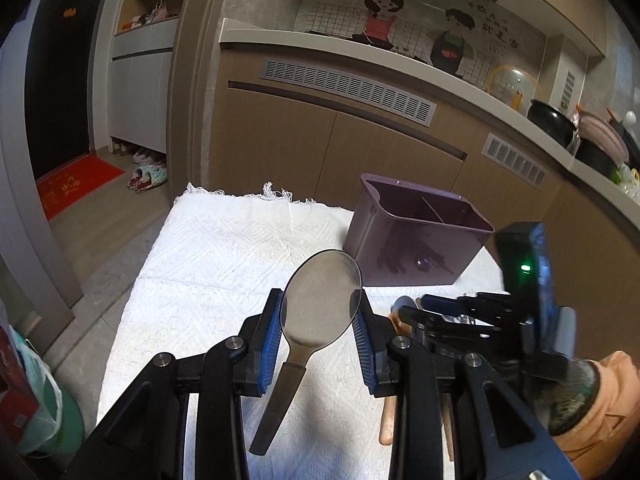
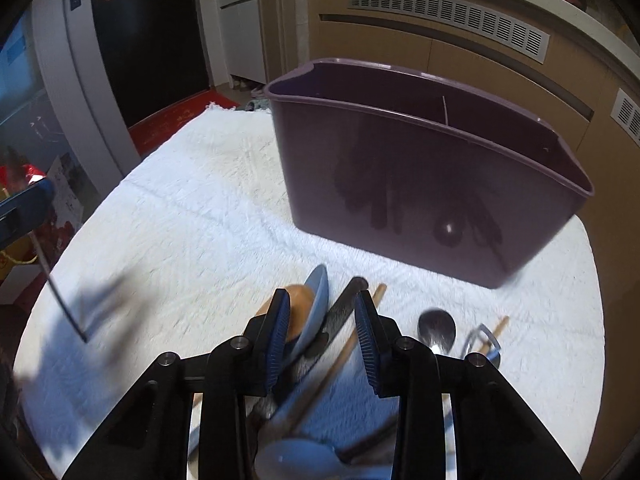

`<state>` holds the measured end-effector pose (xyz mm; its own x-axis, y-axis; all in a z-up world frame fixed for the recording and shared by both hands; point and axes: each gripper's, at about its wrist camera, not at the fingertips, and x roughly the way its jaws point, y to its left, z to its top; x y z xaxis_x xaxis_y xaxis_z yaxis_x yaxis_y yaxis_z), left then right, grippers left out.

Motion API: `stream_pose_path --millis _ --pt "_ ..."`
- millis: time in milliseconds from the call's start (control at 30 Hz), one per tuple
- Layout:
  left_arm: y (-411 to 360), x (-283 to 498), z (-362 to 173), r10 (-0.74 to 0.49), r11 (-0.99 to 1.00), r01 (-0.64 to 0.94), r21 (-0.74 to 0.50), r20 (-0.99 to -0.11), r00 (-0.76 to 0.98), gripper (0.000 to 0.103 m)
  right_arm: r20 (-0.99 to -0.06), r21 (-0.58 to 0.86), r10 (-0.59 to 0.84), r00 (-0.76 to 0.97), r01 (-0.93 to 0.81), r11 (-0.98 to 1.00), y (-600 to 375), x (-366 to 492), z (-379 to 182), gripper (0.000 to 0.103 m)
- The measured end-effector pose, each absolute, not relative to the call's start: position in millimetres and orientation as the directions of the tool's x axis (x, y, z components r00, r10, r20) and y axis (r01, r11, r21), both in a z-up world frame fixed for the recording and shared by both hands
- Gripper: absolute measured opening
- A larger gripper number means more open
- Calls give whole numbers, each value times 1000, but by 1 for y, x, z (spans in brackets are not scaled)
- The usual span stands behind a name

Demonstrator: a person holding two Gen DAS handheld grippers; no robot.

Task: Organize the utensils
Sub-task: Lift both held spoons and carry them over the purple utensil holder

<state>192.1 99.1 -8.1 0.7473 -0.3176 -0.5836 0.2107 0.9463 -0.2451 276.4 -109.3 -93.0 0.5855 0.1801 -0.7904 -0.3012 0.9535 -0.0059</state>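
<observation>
One metal spoon [image 1: 320, 300] clamped in left gripper [image 1: 320, 312], right gripper [image 2: 322, 316] spread, one purple holder [image 2: 432, 200].

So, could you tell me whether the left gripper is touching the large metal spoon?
Touching. The left wrist view shows the left gripper with both blue jaws pressed against the bowl edges of the large metal spoon.

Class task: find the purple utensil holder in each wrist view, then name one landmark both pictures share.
Left wrist view: the purple utensil holder stands right of centre on the white cloth, beyond the large spoon gripped by the left tool.
Right wrist view: the holder fills the upper right, beyond the open right tool.
Shared landmark: the white cloth.
</observation>
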Motion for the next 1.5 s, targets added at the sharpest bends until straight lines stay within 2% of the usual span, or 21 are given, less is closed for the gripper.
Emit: stream_pose_path --millis 67,167,200,400,533,700,800,1000,1167,1200,1267,1400,1500 --pt "101 193 -9 -324 944 209 -256 -586 743 30 -798 -5 177 576 -301 954 -106 283 -97 33" --pt "101 192 -10 -327 942 206 -264 -592 737 30 -807 10 192 558 -313 950 -106 285 -100 13" --pt "101 192 -10 -325 943 205 -263 -594 736 30 -802 0 189 566 -316 949 -107 282 -97 12" --pt "89 190 -5 -330 944 235 -233 -594 734 30 -737 2 222 639 -325 946 -125 251 -62 10" --pt "70 210 -26 -332 936 312 -160 -692 641 33 -705 -20 199 681 -300 954 -146 231 -41 8" --pt "57 252 -61 -239 947 314 -73 -812 533 34 -697 -24 180 694 -273 962 -172 211 -34 8" --pt "50 275 -74 -219 949 309 -72 -852 475 34 -697 -4 192 691 -271 962 -181 203 -36 8" --pt "37 305 -89 -125 955 296 15 -886 447 35 -710 18 200 675 -266 964 -199 199 -47 8" --pt "37 312 -89 -124 959 285 3 -896 427 35 -716 33 213 665 -271 962 -208 197 -55 8" --pt "37 312 -88 -122 960 280 3 -895 428 30 -715 38 215 666 -271 962 -210 198 -55 8" --pt "38 307 -83 -110 966 259 11 -887 449 30 -710 44 219 670 -268 962 -212 197 -53 8" --pt "35 274 -46 -188 962 271 -44 -824 534 29 -674 18 210 708 -269 963 -214 189 -41 8" --pt "30 239 -2 -264 946 315 -72 -734 626 29 -645 -14 195 739 -267 964 -213 182 -29 8"
